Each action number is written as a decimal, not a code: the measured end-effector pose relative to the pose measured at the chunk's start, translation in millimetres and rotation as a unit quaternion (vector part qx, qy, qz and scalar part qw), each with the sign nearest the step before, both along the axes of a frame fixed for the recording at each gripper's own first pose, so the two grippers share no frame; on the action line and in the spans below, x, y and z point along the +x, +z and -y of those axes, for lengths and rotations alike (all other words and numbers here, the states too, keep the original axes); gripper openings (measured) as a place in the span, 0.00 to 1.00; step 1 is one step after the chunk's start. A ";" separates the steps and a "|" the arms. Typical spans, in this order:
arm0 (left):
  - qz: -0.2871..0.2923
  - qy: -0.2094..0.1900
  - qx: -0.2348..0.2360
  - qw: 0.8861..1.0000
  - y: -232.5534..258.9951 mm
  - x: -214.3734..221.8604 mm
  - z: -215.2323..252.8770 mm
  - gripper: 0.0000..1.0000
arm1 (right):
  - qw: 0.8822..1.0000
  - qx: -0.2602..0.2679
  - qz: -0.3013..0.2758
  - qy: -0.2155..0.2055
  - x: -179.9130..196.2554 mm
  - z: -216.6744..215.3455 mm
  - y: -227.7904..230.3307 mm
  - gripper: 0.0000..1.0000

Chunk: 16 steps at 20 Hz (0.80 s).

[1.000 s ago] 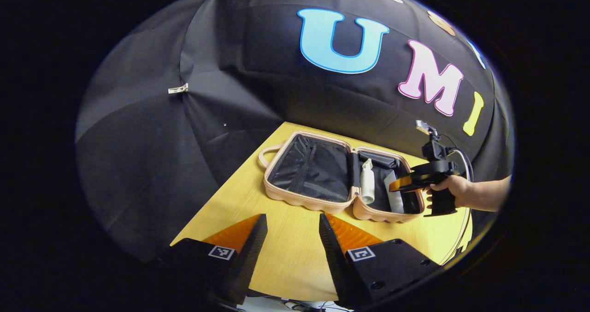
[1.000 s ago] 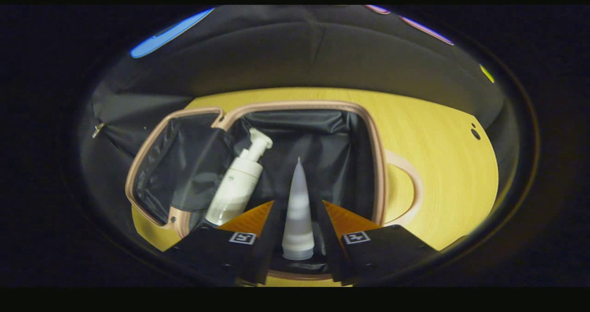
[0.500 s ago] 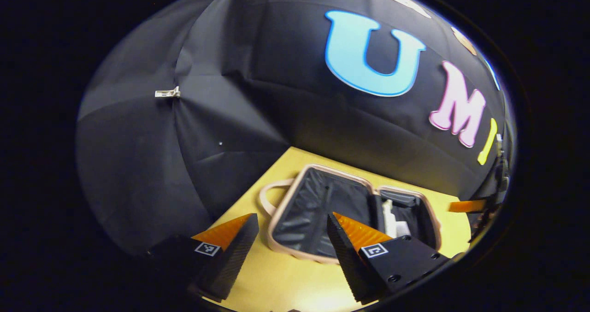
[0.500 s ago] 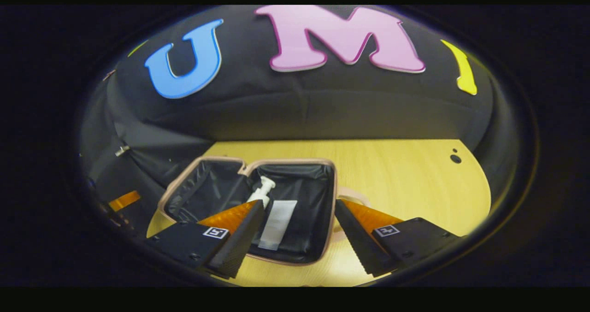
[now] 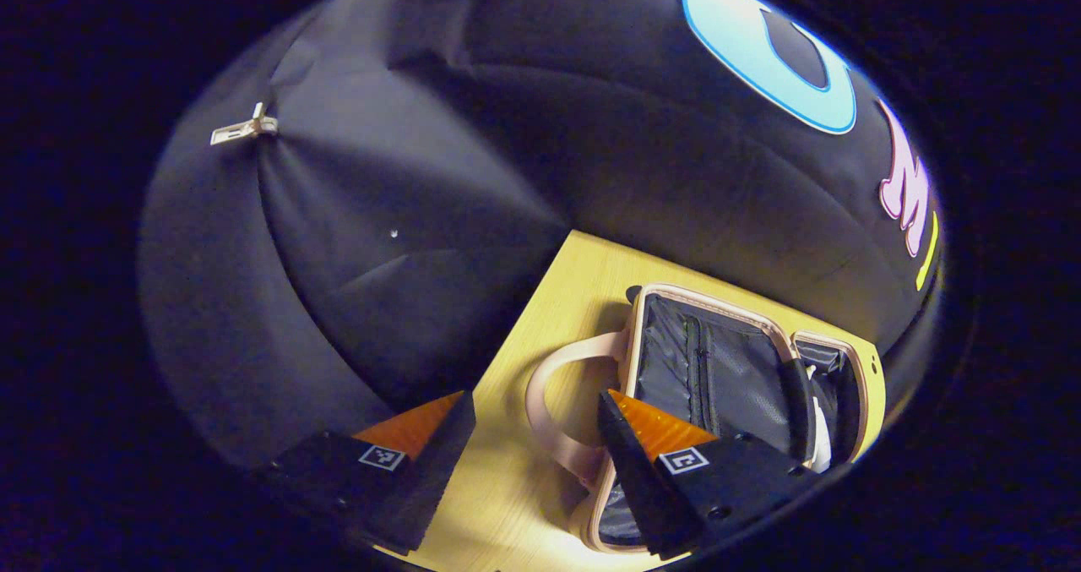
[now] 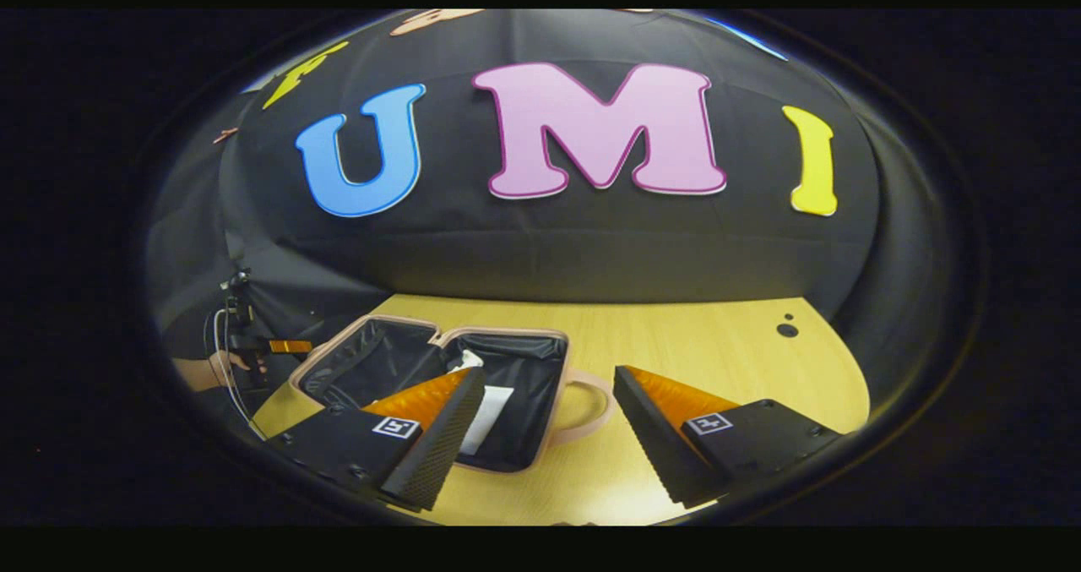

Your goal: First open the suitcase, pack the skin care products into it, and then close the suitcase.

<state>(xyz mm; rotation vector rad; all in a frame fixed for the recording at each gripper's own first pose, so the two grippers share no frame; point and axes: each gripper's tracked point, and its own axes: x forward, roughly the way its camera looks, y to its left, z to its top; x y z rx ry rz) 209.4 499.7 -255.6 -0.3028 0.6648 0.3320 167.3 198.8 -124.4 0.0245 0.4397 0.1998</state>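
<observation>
Booth, mid-task: the suitcase [image 5: 718,369] lies flat and wide open on the wooden tabletop [image 5: 524,471], both halves facing up, black lining showing.

Left tool view: left tool [image 5: 534,445] is released, fingers spread wide w/ nothing between them. It hangs over the tabletop at the case's handle end; its one finger [image 5: 629,462] overlaps the near rim of the lid half, contact can't be judged. The looped handle [image 5: 549,394] lies flat on the wood betw. the two fingers. This view gives the lid half's zip pocket [image 5: 697,361] head-on, and a pale clip [image 5: 243,129] pinned to the booth's wall upper left. Of the far half, just a sliver of white shows past the hinge, too small to name.

Right tool view: right tool [image 6: 549,437] is also released, fingers well apart and empty, held above the tabletop on the nearer side of the case. Here the suitcase [image 6: 439,386] is seen from the other end, w/ its second handle [image 6: 591,403] lying on the wood. This angle shows the packed goods: a flat white tube [image 6: 486,411] on the lining of the right half, and the white top of a pump bottle [image 6: 467,360] just beside it, both partly behind one finger. At far left, the other tool [image 6: 283,346] shows w/ the hand [image 6: 221,367] gripping it, close to the case's lid half. Two dark holes [image 6: 787,329] mark the tabletop at right.
</observation>
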 end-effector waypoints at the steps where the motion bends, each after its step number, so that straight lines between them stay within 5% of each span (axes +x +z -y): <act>1: -0.015 -0.002 0.011 1.000 -7.2 3.2 -5.5 0.91 | 1.000 0.002 0.005 -0.004 -1.7 4.7 5.3 0.98; 6: -0.056 -0.060 0.018 0.996 -22.3 24.0 -7.3 0.88 | 1.000 -0.015 0.004 -0.002 -20.0 21.9 6.1 0.98; 11: -0.113 -0.099 0.026 0.988 -44.3 29.5 -5.6 0.70 | 0.999 -0.019 -0.041 -0.010 -44.9 33.8 -26.9 0.98; 13: -0.105 -0.099 0.028 0.989 -44.1 33.3 -3.7 0.33 | 0.999 -0.017 -0.050 -0.012 -49.2 40.3 -31.4 0.98; 16: -0.108 -0.082 0.014 0.991 -49.4 28.2 -5.3 0.33 | 0.998 -0.031 -0.048 -0.014 -55.3 53.7 -32.7 1.00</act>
